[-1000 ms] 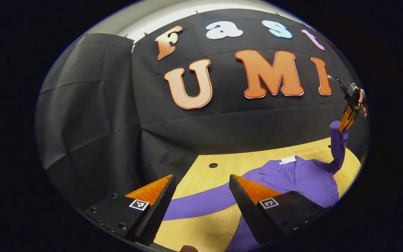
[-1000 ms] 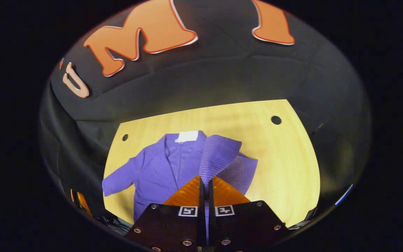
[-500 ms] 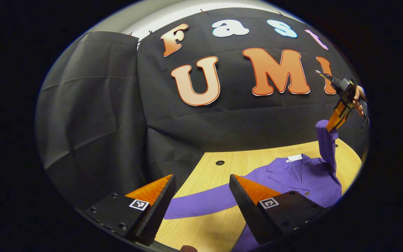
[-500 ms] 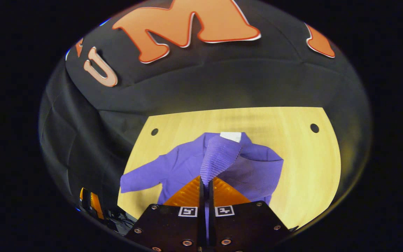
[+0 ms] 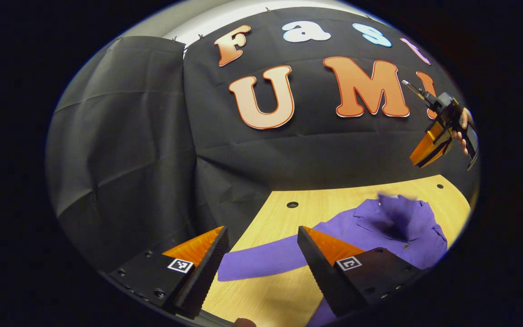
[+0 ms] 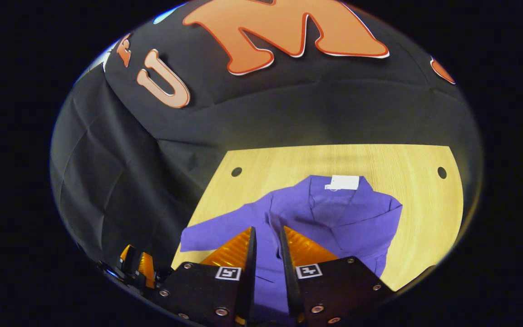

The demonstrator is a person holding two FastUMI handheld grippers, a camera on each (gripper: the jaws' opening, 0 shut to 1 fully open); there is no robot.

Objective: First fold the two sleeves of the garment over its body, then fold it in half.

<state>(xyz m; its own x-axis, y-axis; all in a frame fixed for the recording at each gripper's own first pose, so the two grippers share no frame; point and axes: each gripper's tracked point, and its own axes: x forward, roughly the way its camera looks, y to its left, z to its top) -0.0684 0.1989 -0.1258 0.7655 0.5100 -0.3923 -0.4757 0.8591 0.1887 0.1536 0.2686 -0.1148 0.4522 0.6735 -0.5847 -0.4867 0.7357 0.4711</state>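
- Along the bottom of the left gripper view, the left gripper [image 5: 261, 254] hangs wide apart and empty above the near-left part of the pale wooden tabletop [image 5: 284, 217].
- Between its fingers, the purple button-front garment's outstretched sleeve [image 5: 266, 261] lies flat on the wood, reaching toward the table's left edge.
- Toward the table's right edge, the garment's body [image 5: 402, 227] lies collar-up, with a blurred flap of purple cloth over its chest; I take that for the other sleeve, dropped onto the body.
- High above that end, the right gripper [image 5: 427, 152] is held in a hand [image 5: 463, 125], carrying nothing.
- Across the right gripper view, the same garment [image 6: 334, 222] rests mid-table, white neck tag [image 6: 342, 182] toward the far edge, its right side folded inward.
- Low in that view, the right gripper's fingers [image 6: 249, 254] stand narrowly parted with nothing between them.
- Judged from this, the first sleeve fold is done and the second is in hand.
- Next, the left gripper needs to descend onto the flat sleeve near its cuff, pinch it, and carry it over the body.
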